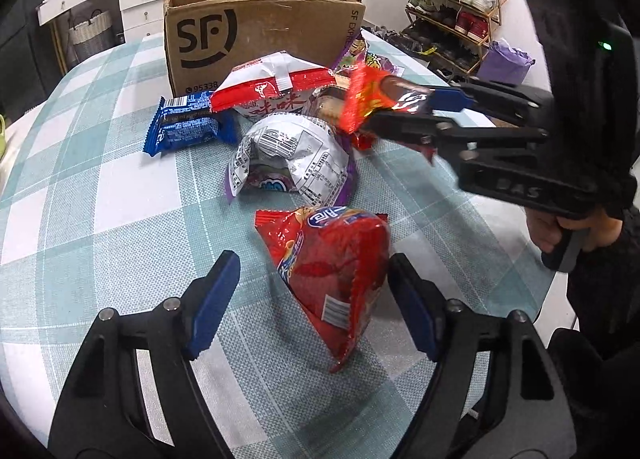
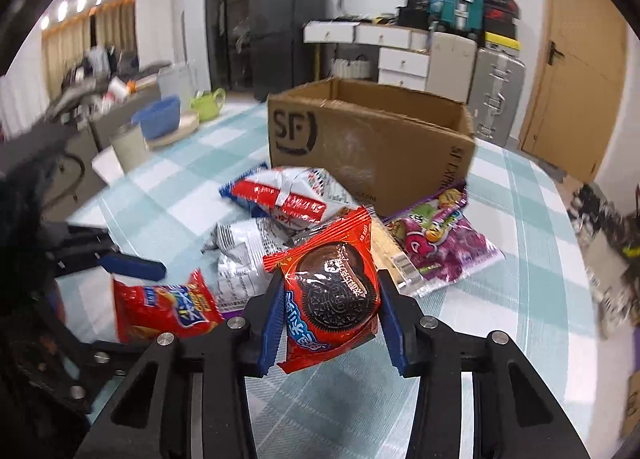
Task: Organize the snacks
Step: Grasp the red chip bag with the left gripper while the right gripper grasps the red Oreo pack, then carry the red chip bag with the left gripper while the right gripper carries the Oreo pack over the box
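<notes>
My left gripper (image 1: 312, 295) is open, its fingers either side of a red chip bag (image 1: 332, 263) lying on the table; the bag also shows in the right wrist view (image 2: 164, 309). My right gripper (image 2: 330, 313) is shut on a red cookie pack (image 2: 332, 287) and holds it above the pile; in the left wrist view the pack (image 1: 380, 95) is lifted in that gripper (image 1: 404, 103). An open SF cardboard box (image 1: 256, 35) stands behind the pile (image 2: 372, 139). A blue cookie pack (image 1: 188, 125), a white-red bag (image 1: 276, 91) and a silver-purple bag (image 1: 292, 159) lie before it.
A purple candy bag (image 2: 440, 243) lies by the box's right corner. The checked tablecloth (image 1: 100, 199) covers the table. A green watering can (image 2: 208, 103), a blue bowl (image 2: 158, 119) and a white cup (image 2: 128, 147) stand at the far left. A shoe rack (image 1: 456, 11) stands beyond the table.
</notes>
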Demonstrator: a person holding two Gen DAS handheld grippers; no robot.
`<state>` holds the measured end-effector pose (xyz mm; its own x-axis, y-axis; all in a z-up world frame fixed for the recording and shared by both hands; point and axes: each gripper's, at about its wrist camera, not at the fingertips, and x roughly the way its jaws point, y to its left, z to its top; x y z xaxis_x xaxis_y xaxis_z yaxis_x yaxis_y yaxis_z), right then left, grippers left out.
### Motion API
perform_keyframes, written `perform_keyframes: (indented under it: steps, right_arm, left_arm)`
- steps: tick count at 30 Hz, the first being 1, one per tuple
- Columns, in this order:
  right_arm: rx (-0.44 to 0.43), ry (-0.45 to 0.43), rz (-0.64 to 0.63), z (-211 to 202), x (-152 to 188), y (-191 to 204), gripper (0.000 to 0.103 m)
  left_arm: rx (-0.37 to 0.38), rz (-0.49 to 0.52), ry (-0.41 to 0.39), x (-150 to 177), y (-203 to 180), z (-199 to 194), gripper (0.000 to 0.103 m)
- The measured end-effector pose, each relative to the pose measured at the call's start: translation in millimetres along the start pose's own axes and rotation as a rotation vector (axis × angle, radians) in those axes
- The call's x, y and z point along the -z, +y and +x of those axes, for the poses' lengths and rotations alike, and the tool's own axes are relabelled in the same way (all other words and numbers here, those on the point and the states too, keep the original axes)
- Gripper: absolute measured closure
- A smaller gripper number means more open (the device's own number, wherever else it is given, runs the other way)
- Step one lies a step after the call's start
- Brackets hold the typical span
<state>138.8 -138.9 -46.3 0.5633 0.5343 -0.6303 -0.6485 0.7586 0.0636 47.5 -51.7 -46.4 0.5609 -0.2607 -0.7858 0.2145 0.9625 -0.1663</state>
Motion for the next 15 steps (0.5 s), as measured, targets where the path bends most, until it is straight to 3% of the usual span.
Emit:
perform_keyframes:
  steps: [4, 10, 13, 15]
  right_arm:
    - [-0.039, -0.048, 0.087, -11, 5, -12, 0.059]
    - [-0.045, -0.057, 0.106, -18, 6, -14, 0.059]
    - [-0.049, -0.061, 0.103, -21, 7, -13, 0.059]
    - [-0.053, -0.07, 0.108, -24, 7, -14, 0.059]
  left_arm:
    - [0.005, -0.001, 0.0, 0, 0, 0, 0.028]
    - [0.011, -0.034, 0.009, 2, 0, 2, 0.029]
    - [-0.003, -0.044, 0.007, 0, -4, 4, 0.034]
    - [0.007, -0.047, 0.01, -1, -7, 7, 0.046]
